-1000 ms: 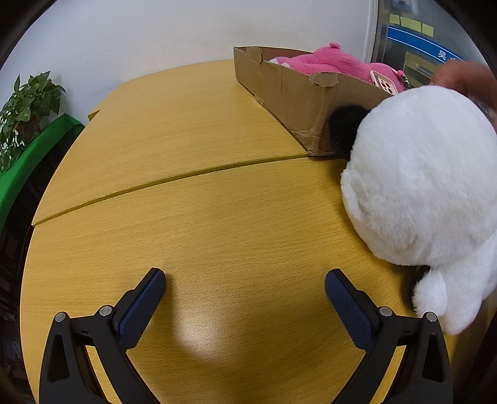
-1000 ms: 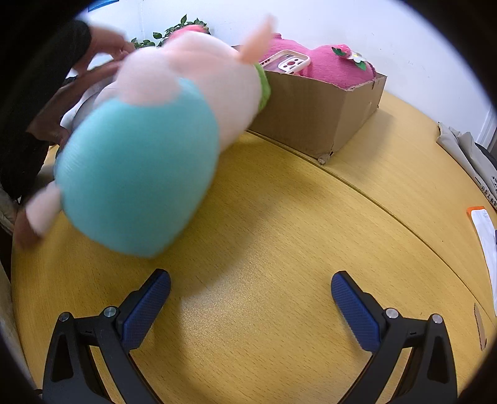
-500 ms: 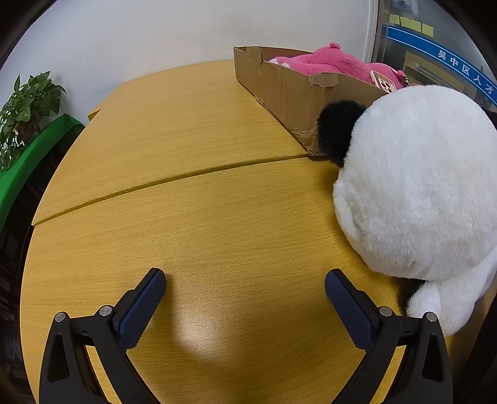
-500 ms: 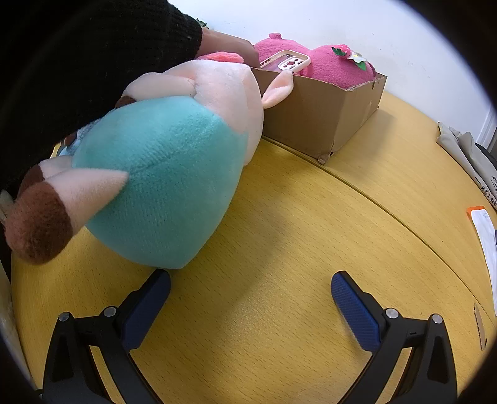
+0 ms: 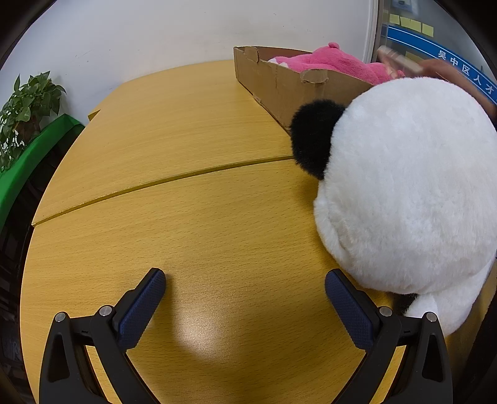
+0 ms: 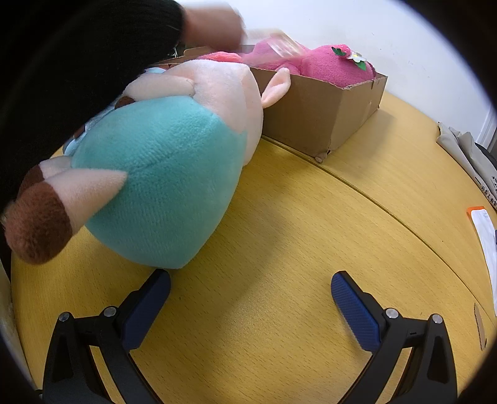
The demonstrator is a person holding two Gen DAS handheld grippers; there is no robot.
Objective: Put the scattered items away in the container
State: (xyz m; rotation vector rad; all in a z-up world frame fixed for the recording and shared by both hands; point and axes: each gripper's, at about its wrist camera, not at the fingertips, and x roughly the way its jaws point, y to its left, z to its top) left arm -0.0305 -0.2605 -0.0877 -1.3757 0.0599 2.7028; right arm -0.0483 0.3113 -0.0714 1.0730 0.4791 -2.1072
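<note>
A cardboard box (image 5: 279, 84) stands at the back of the wooden table with a pink plush (image 5: 335, 60) inside; the right wrist view shows the same box (image 6: 323, 105) and pink plush (image 6: 329, 63). A white-and-black panda plush (image 5: 410, 186) lies right of my left gripper (image 5: 245, 289), which is open and holds nothing. A teal-and-peach pig plush (image 6: 167, 174) lies on the table just beyond the left finger of my open, empty right gripper (image 6: 250, 289). A person's hand (image 6: 214, 26) lifts a blurred phone case (image 6: 279, 42) above the box.
A potted plant (image 5: 28, 105) and a green ledge (image 5: 37, 146) sit beyond the table's left edge. At the right edge are papers (image 6: 484, 230) and folded cloth (image 6: 462, 146). A black sleeve (image 6: 77, 62) reaches over the pig plush. A seam crosses the table (image 5: 186, 217).
The person's hand let go of the plush toys and rose over the box, taking the phone case up. The panda and pig plush settled on the table. Both grippers stayed still.
</note>
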